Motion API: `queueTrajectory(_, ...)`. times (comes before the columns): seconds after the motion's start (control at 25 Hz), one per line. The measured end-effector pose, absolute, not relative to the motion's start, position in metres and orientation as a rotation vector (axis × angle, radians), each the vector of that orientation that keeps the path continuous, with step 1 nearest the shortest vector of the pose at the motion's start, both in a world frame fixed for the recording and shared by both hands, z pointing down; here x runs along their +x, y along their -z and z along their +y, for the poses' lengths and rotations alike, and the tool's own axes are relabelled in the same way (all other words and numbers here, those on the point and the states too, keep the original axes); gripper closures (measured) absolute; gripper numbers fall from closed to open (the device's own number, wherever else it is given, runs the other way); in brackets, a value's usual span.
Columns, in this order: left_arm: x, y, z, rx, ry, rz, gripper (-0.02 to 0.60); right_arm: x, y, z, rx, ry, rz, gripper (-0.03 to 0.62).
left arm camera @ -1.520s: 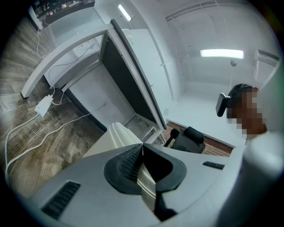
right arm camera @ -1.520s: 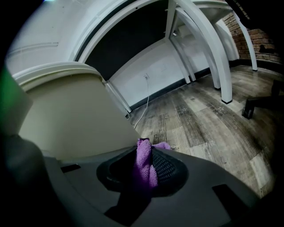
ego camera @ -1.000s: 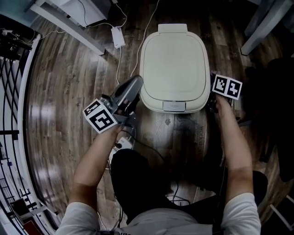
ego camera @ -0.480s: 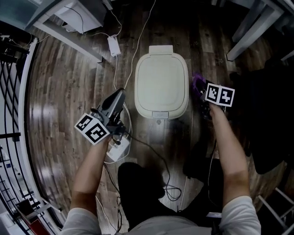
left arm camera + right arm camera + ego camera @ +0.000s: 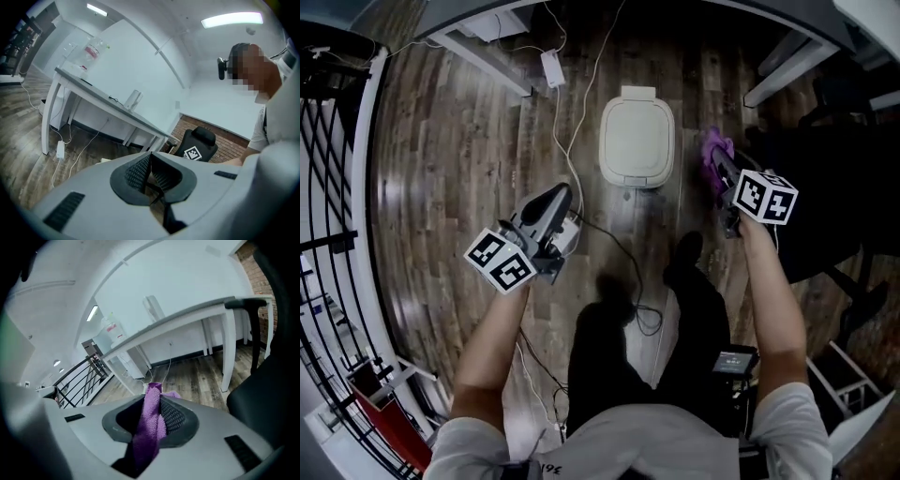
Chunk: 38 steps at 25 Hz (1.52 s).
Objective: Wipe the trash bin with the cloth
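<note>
The trash bin (image 5: 637, 141) stands closed on the wooden floor (image 5: 459, 169) in the upper centre of the head view, well apart from both claws. The purple cloth (image 5: 150, 425) is not in contact with the bin; it appears right of the bin in the head view, clamped in the right claw (image 5: 152, 397). Loose cables (image 5: 623, 258) cross the floor between you and the bin, and one runs along the bin's left side. Expected faults from this position: the cloth is held by a narrow fold with the remainder hanging free, so a firm stroke against the bin may pull it out of the grip. The bin is not braced, so it may slide or tip under sideways pressure. A claw brought down near the bin's left side may snag a cable. Right claw: jaws almost fully closed, pads pressing on the cloth, a short tuft of which stands above the jaw tips. Left claw (image 5: 150, 161): jaws fully closed, pad against pad, holding nothing and touching nothing, at the lower left of the bin in the head view.
</note>
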State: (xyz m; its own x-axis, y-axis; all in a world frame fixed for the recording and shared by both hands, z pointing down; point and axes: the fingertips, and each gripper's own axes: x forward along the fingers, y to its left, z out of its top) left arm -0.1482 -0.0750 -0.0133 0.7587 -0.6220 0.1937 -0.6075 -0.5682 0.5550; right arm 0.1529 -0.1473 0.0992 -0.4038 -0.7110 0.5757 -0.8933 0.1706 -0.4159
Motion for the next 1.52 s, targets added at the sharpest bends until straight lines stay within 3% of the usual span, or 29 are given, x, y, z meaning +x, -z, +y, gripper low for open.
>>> queueTrajectory(0.24,-0.165,0.118,0.007,2.332,0.023,-0.901,0.577,0.147,0.055,-0.089,1.531,-0.875,-2.270,0.510)
queueTrajectory(0.64,-0.176,0.237,0.094,2.369,0.186,-0.883,0.577,0.162,0.207,0.023,1.558,-0.644,-2.230,0.510)
queueTrajectory(0.92,-0.176,0.244,0.138,2.371,0.172,-0.805,0.577,0.160,0.224,0.094,1.573,-0.510,-2.128,0.510)
queueTrajectory(1.24,-0.158,0.236,0.174,2.383,0.087,-0.711,0.577,0.256,0.223,0.141,1.768,-0.398,-1.867,0.510)
queueTrajectory(1.52,-0.111,0.248,0.193,2.371,0.039,-0.729,0.577,0.251,0.240,0.188,1.560,-0.307,-1.943,0.510)
